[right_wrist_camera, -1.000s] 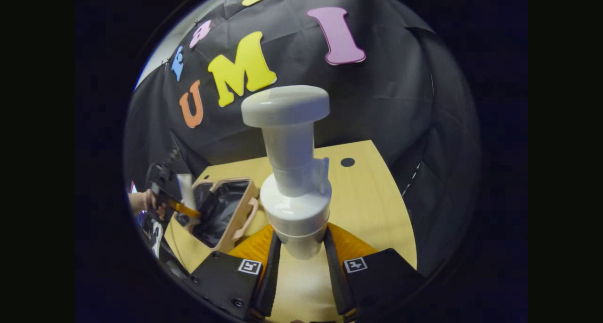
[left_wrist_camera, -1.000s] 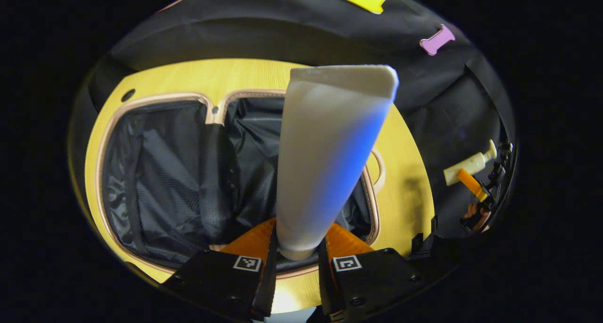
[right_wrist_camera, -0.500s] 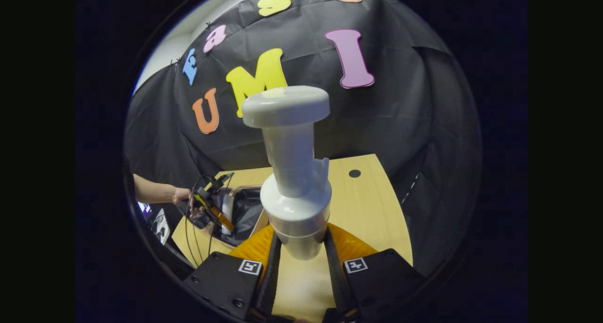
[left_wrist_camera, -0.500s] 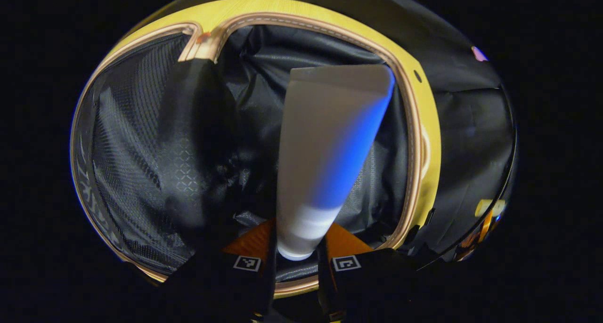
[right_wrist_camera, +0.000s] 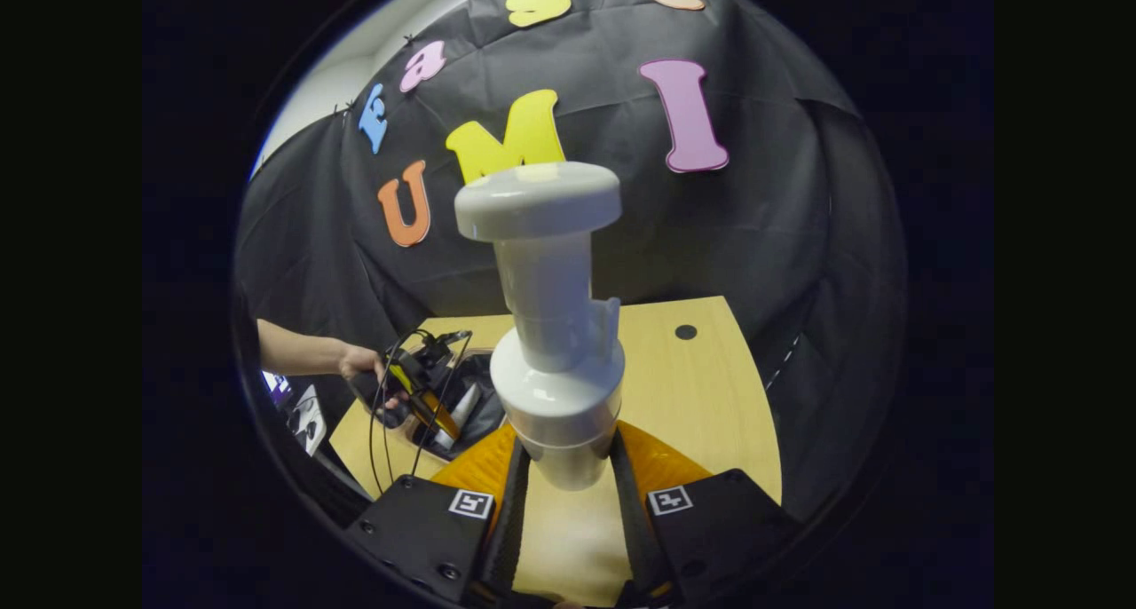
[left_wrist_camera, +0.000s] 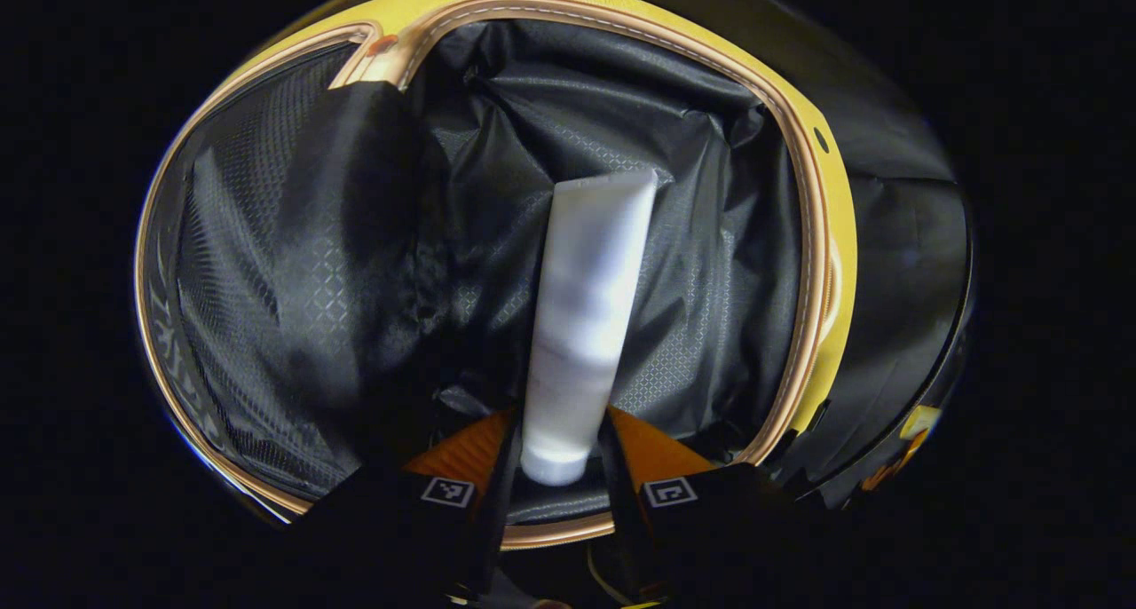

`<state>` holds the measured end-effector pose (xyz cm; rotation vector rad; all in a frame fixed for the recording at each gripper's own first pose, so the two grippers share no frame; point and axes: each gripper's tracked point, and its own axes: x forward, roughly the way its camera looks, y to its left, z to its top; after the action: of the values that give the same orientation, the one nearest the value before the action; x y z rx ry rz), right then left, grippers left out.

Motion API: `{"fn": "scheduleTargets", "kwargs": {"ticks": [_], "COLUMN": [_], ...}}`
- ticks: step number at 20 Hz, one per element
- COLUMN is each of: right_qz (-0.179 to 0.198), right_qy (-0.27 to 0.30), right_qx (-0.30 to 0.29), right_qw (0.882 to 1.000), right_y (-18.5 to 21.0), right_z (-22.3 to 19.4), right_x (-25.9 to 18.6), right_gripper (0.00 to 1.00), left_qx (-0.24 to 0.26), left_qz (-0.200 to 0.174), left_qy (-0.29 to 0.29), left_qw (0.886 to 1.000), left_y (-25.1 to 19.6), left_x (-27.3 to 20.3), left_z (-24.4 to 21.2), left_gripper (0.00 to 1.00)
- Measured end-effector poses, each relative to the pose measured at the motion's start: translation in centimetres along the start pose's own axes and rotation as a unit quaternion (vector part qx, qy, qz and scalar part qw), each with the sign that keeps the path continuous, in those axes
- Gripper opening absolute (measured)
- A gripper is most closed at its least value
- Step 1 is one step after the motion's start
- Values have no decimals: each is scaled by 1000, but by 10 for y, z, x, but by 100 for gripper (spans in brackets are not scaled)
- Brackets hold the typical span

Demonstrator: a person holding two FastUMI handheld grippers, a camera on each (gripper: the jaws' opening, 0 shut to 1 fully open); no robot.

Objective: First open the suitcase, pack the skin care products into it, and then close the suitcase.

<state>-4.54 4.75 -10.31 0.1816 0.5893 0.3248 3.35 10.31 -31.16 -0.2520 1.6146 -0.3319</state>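
The suitcase (left_wrist_camera: 799, 263) lies open on the wooden counter (right_wrist_camera: 701, 414), its tan rim running round a black lining that is creased and faintly patterned, with a mesh panel on the far left half. In the left gripper view the left claw (left_wrist_camera: 552, 467) hangs over the right half of the case, and a white tube (left_wrist_camera: 586, 316) stands between its fingers (left_wrist_camera: 461, 458), cap end down near the tips and flat crimped end pointing away over the lining; the fingers look spread a little wider than the tube, and I cannot tell whether they press on it or have let it go. In the right gripper view the right claw (right_wrist_camera: 568, 476) is clenched on a white pump bottle (right_wrist_camera: 555, 369), both fingers against the lower body, the bottle upright with its broad flat pump head on top and a small spout to one side. It is held above the bare counter, well apart from the suitcase. Farther off on the left of that view a hand (right_wrist_camera: 359, 360) grips the other claw over the open case, cables looping from it, with the pale tube lying slanted just beside it inside the black lining
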Motion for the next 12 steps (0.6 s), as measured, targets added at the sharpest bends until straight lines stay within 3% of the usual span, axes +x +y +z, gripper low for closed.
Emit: {"fn": "scheduleTargets", "kwargs": {"ticks": [1,2,3,4,6,10,12], "right_qz": [7,14,22,34,64,126,147], "right_qy": [5,10,15,22,41,128,174], "right_qx": [-1,-6,-12,-18,-22,-3,5], "right_qw": [1000,1000,1000,999,997,984,974], "right_y": [6,13,20,31,60,121,146], "right_z": [0,-1,0,0,-2,-19,-30], "right_x": [4,10,16,22,39,89,115], "right_gripper": [46,46,46,46,46,46,46], "left_qx": [-2,0,5,10,17,14,2], "left_qz": [1,2,7,9,7,2,33], "left_qy": [-10,-23,-41,-68,-144,-307,-362], "left_qw": [1000,1000,999,998,989,952,931], "left_y": [0,0,1,0,-6,-9,0], "left_x": [-6,-16,-25,-39,-69,-113,-115], "left_z": [-2,-5,-6,-7,-10,-19,-26], "left_gripper": [58,78,88,82,88,95,95]}}
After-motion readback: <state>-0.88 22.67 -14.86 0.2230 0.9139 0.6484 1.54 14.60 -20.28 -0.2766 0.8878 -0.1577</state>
